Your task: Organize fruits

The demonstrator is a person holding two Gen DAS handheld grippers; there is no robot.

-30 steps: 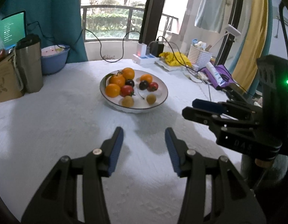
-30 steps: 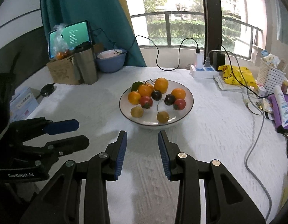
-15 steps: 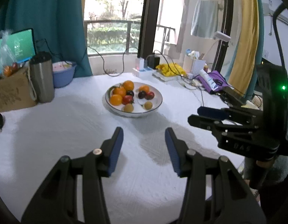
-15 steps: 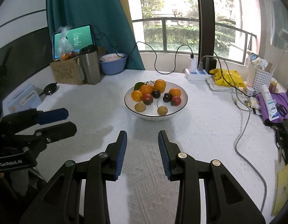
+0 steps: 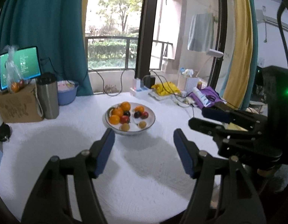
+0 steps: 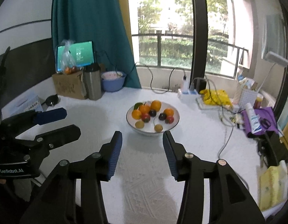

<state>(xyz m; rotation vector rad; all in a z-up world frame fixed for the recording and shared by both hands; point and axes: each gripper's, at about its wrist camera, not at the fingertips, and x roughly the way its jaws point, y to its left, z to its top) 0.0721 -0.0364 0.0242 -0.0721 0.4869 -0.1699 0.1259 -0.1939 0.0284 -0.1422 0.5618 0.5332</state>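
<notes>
A white bowl of fruit sits mid-table on a white cloth; oranges at the back, dark and red fruits in the middle, 2 yellowish ones in front. The left gripper and right gripper hover short of it, jaws spread wide, holding nothing. A good approach likely drops onto 1 front fruit, clear of the rim. Open cloth surrounds the bowl; a cable and clutter lie right, a steel tumbler and box back left.

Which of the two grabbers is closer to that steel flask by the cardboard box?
Left. The left gripper hovers on the steel flask's side of the fruit bowl; the right gripper is farther over.
</notes>
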